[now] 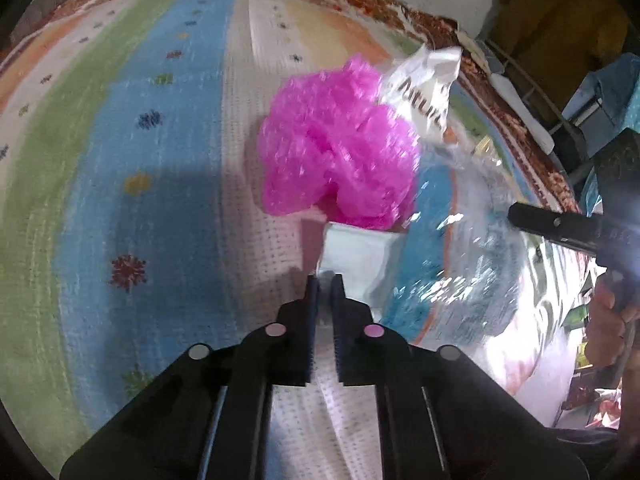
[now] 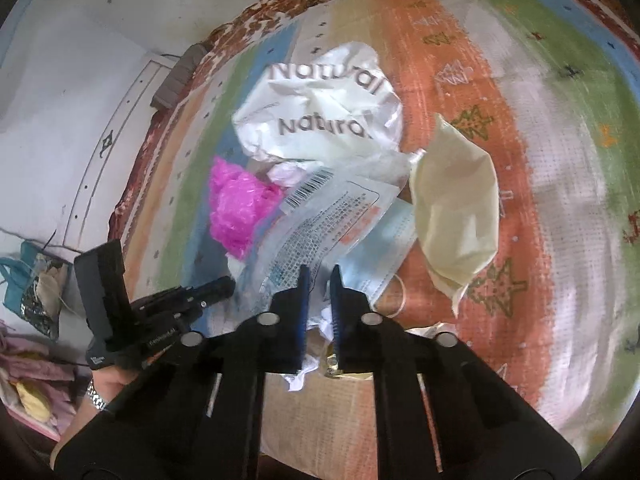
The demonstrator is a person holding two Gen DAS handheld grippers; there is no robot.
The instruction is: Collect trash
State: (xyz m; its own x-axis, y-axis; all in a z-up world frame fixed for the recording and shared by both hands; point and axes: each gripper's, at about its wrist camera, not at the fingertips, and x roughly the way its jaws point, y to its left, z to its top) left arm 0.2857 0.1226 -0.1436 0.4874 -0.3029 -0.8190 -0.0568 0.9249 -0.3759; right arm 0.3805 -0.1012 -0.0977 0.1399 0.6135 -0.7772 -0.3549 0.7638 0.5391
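Observation:
My left gripper (image 1: pixel 327 280) is shut on the edge of a white folded wrapper (image 1: pixel 356 254), with crumpled pink plastic (image 1: pixel 340 140) just beyond it. A clear plastic bag (image 1: pixel 472 248) lies to the right, and the right gripper (image 1: pixel 560 228) holds its far side. In the right wrist view my right gripper (image 2: pixel 320 276) is shut on the clear bag (image 2: pixel 320 224), which has a barcode label. Through it show the pink plastic (image 2: pixel 240 208), a white "Natural" wrapper (image 2: pixel 320 108) and a cream pouch (image 2: pixel 456 204). The left gripper (image 2: pixel 188 300) is at lower left.
Everything lies on a striped carpet (image 1: pixel 140 160) with a brown floral border. A white wall and a teal bag (image 2: pixel 36 280) are at the left of the right wrist view. Cluttered shelves (image 1: pixel 592 92) stand at the right of the left wrist view.

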